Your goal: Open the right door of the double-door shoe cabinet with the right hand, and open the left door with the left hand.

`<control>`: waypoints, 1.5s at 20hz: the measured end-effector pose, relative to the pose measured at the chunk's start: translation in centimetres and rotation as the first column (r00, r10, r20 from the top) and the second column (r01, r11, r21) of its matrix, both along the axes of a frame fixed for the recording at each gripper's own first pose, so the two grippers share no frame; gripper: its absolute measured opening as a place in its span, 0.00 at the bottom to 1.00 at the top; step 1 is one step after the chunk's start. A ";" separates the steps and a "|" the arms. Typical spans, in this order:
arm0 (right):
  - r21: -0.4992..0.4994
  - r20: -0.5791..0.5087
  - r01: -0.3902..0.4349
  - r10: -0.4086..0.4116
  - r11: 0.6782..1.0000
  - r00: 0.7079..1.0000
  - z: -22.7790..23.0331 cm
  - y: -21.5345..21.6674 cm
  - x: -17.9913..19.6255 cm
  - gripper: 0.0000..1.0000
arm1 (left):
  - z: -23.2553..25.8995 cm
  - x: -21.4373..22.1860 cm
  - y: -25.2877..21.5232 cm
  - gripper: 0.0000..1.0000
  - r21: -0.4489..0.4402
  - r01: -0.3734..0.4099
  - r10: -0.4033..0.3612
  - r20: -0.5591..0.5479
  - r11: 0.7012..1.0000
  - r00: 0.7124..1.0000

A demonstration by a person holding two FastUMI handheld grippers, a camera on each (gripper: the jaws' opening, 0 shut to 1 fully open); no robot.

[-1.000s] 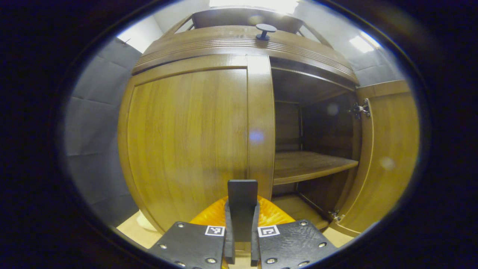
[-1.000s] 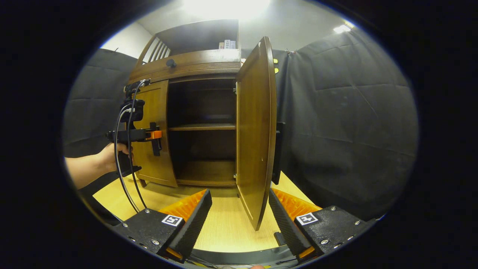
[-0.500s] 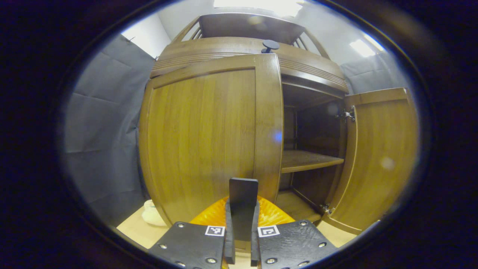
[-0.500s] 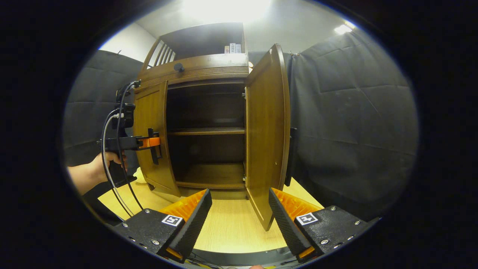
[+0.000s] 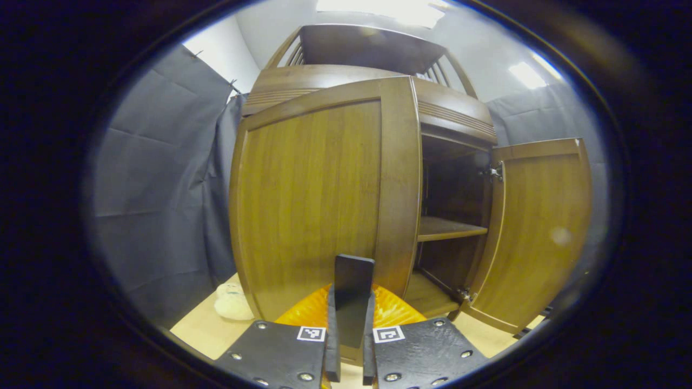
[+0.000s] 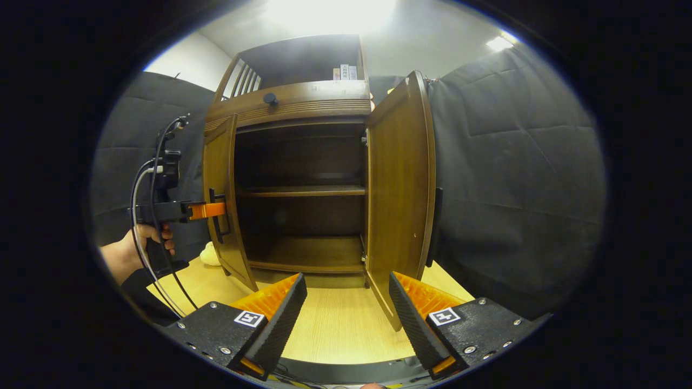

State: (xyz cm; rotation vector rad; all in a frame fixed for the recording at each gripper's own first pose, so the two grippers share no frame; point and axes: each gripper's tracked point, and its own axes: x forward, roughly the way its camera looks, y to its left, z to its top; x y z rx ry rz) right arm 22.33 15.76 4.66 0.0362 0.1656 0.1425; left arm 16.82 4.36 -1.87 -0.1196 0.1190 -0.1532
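Black cloth all around and a light wooden floor (image 6: 335, 329) under the shoe cabinet (image 6: 303, 102). Right door (image 6: 403, 183) is swung wide, and the right gripper (image 6: 346, 308) sits back from it with its fingers spread apart, holding nothing — door's bottom corner hangs between them but well ahead, no contact, so I'd guess that side is finished. Left gripper (image 5: 348, 324) is clamped tight on the dark handle (image 5: 352, 292) of the left door (image 5: 324, 194), gripper right up against the panel — makes sense, since the handle is the only thing to pull on. From the right gripper view that door looks partly swung out.
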 end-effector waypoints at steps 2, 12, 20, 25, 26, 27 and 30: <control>0.008 0.002 0.001 -0.001 1.000 1.000 0.2 0.5 0.0 0.95 | 0.4 -0.8 0.8 0.22 -0.006 -0.001 0.001 -0.001 1.000 1.000; 0.011 0.027 -0.053 0.053 0.999 0.998 1.0 4.8 -0.6 0.95 | 0.5 -4.1 6.2 0.12 -0.019 -0.035 0.035 0.006 0.999 0.999; 0.012 0.014 -0.095 0.095 0.995 0.995 0.3 7.4 -1.2 0.95 | 0.4 -6.7 10.3 0.20 -0.039 -0.078 0.078 0.007 0.996 0.997; 0.011 0.024 -0.103 0.103 0.995 0.994 0.5 7.9 -1.4 0.94 | -0.7 -7.6 12.8 0.20 -0.035 -0.122 0.121 -0.025 0.992 0.992; 0.012 0.026 -0.103 0.103 0.995 0.994 0.5 8.1 -1.3 0.95 | -0.8 -7.8 13.5 0.16 -0.029 -0.136 0.135 -0.024 0.990 0.991; 0.011 0.026 -0.103 0.103 0.995 0.994 0.5 8.1 -1.4 0.94 | -0.9 -8.0 14.3 0.14 -0.020 -0.149 0.148 -0.020 0.989 0.989; 0.007 0.016 -0.102 0.102 0.995 0.995 0.2 8.3 -1.5 0.95 | -1.0 -8.6 15.7 0.16 -0.015 -0.169 0.169 -0.018 0.986 0.986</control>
